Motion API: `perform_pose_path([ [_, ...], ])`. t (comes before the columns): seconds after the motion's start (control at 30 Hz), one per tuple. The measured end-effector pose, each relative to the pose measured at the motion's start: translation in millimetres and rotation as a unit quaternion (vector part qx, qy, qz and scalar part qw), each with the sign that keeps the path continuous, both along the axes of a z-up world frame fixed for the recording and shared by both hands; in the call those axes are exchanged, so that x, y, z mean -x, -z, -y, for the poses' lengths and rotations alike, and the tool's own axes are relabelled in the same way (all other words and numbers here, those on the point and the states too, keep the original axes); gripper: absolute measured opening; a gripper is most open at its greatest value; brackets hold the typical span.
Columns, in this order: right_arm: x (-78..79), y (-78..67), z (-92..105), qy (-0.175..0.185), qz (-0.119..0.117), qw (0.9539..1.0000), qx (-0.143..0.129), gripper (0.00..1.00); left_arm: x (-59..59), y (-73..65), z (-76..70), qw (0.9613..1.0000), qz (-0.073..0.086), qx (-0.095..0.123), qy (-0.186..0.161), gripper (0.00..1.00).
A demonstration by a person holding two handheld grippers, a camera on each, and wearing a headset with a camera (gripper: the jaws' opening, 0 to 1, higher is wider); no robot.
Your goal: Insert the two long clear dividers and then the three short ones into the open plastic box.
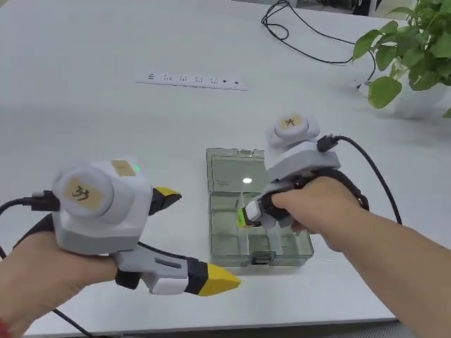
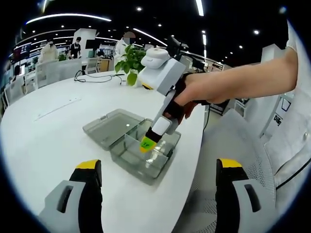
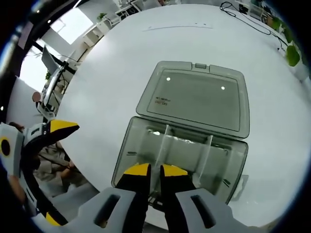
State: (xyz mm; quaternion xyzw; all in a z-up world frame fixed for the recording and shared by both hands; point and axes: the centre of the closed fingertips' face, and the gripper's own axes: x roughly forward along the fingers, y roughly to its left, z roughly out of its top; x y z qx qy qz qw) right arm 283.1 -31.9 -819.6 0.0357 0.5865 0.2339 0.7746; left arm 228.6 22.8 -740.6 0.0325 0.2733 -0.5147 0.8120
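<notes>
The open clear plastic box (image 1: 282,260) lies on the white table, its lid (image 1: 232,169) flat behind it. My right gripper (image 1: 246,215) reaches down into the box's left part. In the right gripper view the right gripper (image 3: 155,170) has its jaws nearly together on the near end of a long clear divider (image 3: 163,143). A second long divider (image 3: 206,153) stands upright to its right in the box (image 3: 127,145). My left gripper (image 1: 194,236) hovers left of the box, open and holding nothing. The left gripper view shows the left gripper (image 2: 159,165) facing the box (image 2: 131,162) and the right gripper (image 2: 147,144).
A white power strip (image 1: 192,79) lies at the back of the table. A potted plant (image 1: 409,49) and a black cable (image 1: 310,35) are at the back right. The table's front edge runs just below the box. People stand far behind the table (image 2: 48,126).
</notes>
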Motion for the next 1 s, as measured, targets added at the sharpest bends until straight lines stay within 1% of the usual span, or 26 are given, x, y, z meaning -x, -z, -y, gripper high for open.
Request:
perform_pose_path([
  [0.2, 0.6, -1.0, -0.6, 0.003, 0.003, 0.9998, -0.017, 0.1, -1.7, -1.0, -0.2, 1.0, 0.001, -0.001, -0.001, 1.0],
  [0.23, 0.4, -2.1, -1.5, 0.008, 0.003, 0.9996, -0.027, 0.1, -2.3, -0.9, -0.4, 1.0, 0.001, -0.001, -0.001, 1.0],
  [0.37, -0.1, -7.7, 0.2, 0.02, 0.004, 0.9985, -0.05, 0.11, -2.6, -1.5, -0.5, 1.0, 0.001, -0.003, -0.002, 0.99],
  [0.47, -1.2, -13.2, 3.1, 0.027, 0.011, 0.9976, -0.063, 0.14, -2.7, -2.0, 0.2, 1.0, 0.0, -0.003, -0.003, 0.99],
  [0.53, -2.8, -19.8, 2.3, 0.033, 0.018, 0.9959, -0.083, 0.16, -2.6, -3.1, 1.1, 1.0, 0.002, -0.004, -0.003, 0.99],
  [0.63, -4.8, -28.5, 4.4, 0.038, 0.026, 0.9941, -0.098, 0.16, -3.3, -5.4, 2.2, 1.0, 0.004, -0.002, -0.004, 0.99],
  [0.7, -6.0, -36.2, 5.6, 0.044, 0.031, 0.9922, -0.113, 0.16, -4.0, -5.6, 2.0, 1.0, 0.004, -0.003, -0.006, 0.99],
  [0.73, -7.6, -41.4, 5.4, 0.047, 0.036, 0.9904, -0.125, 0.18, -4.2, -5.7, 2.0, 1.0, 0.004, -0.003, -0.007, 0.99],
  [0.8, -8.4, -48.0, 7.1, 0.044, 0.043, 0.9893, -0.133, 0.18, -4.3, -5.9, 1.7, 0.9999, 0.004, -0.004, -0.009, 0.99],
  [0.93, -13.9, -66.1, 14.9, 0.042, 0.064, 0.9847, -0.157, 0.21, -4.1, -8.2, 0.1, 0.9999, 0.006, -0.006, -0.013, 0.99],
  [0.97, -16.9, -73.1, 16.6, 0.038, 0.078, 0.9824, -0.166, 0.22, -4.2, -8.5, -0.3, 0.9999, 0.006, -0.006, -0.014, 0.99],
  [1.0, -16.7, -76.4, 18.7, 0.037, 0.08, 0.982, -0.167, 0.24, -4.0, -8.7, -0.8, 0.9998, 0.006, -0.006, -0.015, 0.99],
])
